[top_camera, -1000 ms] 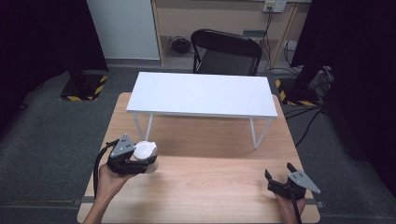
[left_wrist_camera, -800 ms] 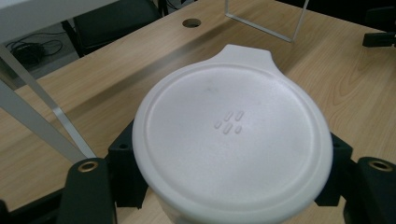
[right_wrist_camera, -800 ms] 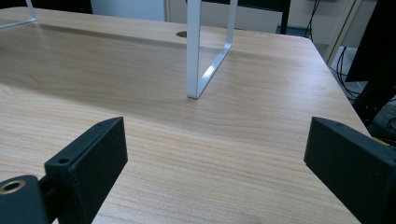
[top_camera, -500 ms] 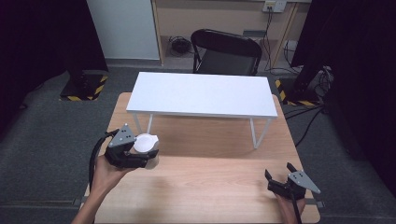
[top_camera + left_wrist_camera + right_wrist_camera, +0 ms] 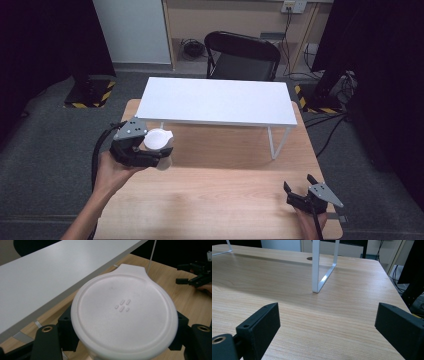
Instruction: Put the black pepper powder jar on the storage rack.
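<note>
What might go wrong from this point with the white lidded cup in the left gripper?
The left gripper holds the white lidded cup low, beneath its lid, so it could tip or slip. The white shelf edge lies just ahead, so a lift could knock the lid against it.

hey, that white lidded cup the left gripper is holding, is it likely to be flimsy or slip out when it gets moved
The white cup looks like thin moulded plastic or foam, so probably light and somewhat crushable under a hard squeeze. Its lid is smooth with a raised rim, so it may be slippery; the left gripper grips below the rim, which likely helps. It is round, so it could roll if tipped.
</note>
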{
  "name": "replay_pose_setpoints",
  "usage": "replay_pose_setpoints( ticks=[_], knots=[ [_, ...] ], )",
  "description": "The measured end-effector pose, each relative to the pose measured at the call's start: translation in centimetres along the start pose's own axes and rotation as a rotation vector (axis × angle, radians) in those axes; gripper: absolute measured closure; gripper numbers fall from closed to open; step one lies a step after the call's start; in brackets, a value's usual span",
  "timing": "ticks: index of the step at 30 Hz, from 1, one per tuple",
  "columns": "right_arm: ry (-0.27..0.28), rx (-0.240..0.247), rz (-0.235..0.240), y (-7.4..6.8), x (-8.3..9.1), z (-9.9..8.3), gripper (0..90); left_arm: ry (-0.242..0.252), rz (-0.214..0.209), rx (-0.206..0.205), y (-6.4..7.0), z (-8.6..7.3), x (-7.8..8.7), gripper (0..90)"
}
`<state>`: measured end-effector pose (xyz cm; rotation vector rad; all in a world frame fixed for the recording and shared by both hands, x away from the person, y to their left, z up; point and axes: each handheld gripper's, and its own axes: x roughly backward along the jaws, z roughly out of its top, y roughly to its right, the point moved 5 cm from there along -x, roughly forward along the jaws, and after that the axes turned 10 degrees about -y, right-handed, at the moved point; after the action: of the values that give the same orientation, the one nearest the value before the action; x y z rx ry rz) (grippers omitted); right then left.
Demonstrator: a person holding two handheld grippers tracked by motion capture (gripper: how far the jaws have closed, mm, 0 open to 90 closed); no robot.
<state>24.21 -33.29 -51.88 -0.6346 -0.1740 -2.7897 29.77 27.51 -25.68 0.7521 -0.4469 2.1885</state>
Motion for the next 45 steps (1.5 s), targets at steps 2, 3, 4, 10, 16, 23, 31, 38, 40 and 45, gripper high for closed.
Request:
replay_pose_setpoints(
  ticks=[2,3,4,10,16,23,31,38,40,45],
  knots=[
    [-0.001,0.000,0.001,0.0,0.0,0.0,6.1,0.005,-0.007,-0.004,-0.1,0.3,0.2,30.6],
    [-0.003,0.005,0.002,0.0,0.0,0.0,6.1,0.010,-0.015,-0.003,-0.3,0.8,0.6,30.6],
    [-0.003,0.005,0.002,0.0,0.0,0.0,6.1,0.014,-0.020,-0.002,-0.4,1.0,0.7,30.6],
    [-0.003,0.004,0.003,0.0,0.0,0.0,6.1,0.028,-0.031,-0.003,-0.8,2.6,1.6,30.6],
    [-0.002,0.002,0.003,0.0,0.0,0.0,6.2,0.035,-0.026,-0.021,-0.8,4.3,2.2,30.6],
    [-0.002,0.005,0.004,0.0,0.0,0.0,6.2,0.059,-0.047,-0.021,-0.9,5.6,2.7,30.6],
    [-0.001,0.000,0.004,0.1,0.0,0.0,6.2,0.083,-0.062,-0.013,-1.3,7.1,2.6,30.6],
    [-0.001,0.000,0.006,0.1,0.0,0.0,6.2,0.087,-0.048,0.001,-1.8,8.2,2.4,30.6],
    [-0.001,0.000,0.006,0.1,0.0,0.0,6.2,0.094,-0.046,0.011,-2.2,8.6,2.2,30.6],
    [-0.002,0.001,0.006,0.1,0.0,0.0,6.2,0.092,-0.039,0.029,-2.9,9.1,1.7,30.6]
  ],
)
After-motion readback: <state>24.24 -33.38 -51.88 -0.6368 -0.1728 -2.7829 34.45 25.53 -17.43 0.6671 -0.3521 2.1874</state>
